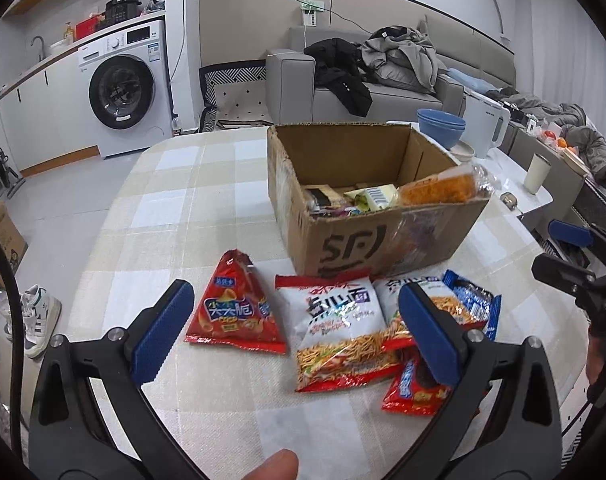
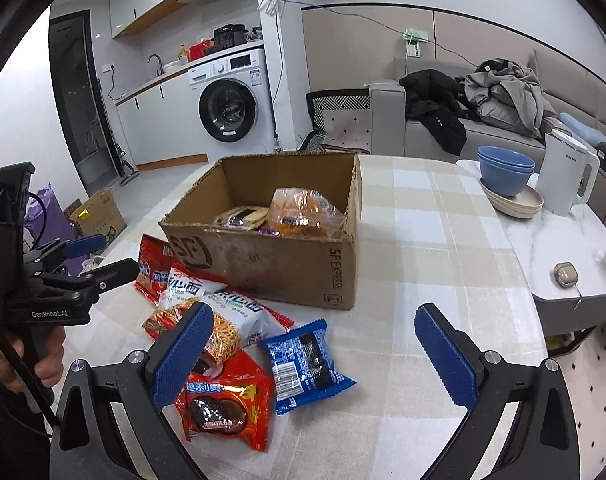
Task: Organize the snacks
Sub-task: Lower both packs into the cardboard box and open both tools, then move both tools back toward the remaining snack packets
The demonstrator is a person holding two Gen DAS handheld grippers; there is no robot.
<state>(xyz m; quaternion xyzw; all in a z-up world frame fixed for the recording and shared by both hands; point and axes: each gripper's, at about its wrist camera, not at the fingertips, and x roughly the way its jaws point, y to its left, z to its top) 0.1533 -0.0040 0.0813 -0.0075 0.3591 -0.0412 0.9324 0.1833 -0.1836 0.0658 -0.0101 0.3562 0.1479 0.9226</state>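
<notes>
Both wrist views, snack-sorting setup. My left gripper point(image 1: 297, 326) has its jaws spread wide w/ nothing between the pads; it hangs over the loose packs on the checked desk point(image 1: 175, 208). My right gripper point(image 2: 315, 342) likewise has jaws fully apart, empty, above the desk just in front of the box.

Cardboard box point(image 2: 263, 264): open top, near the desk centre; printed "SF" logo on the front wall, "SF EXPRESS" down the side wall. Inside: a bread pack in clear wrap point(image 2: 303, 212) plus several smaller packs, labels too small to read.

Loose snacks lie on the desk in front of the box. Red triangular chip bag point(image 1: 235, 308), Chinese lettering, lies leftmost. Two white noodle-snack bags point(image 1: 339, 328) w/ large Chinese characters overlap beside it. A blue cookie pack point(image 2: 303, 360) w/ barcode faces up, apart from the box. A red cookie pack point(image 2: 227, 404), Chinese label, lies partly under my right gripper's left pad.

"GenRobot.AI" reads on the left gripper's body in the right view. White kettle point(image 2: 567, 176) carries a small logo, unreadable.
</notes>
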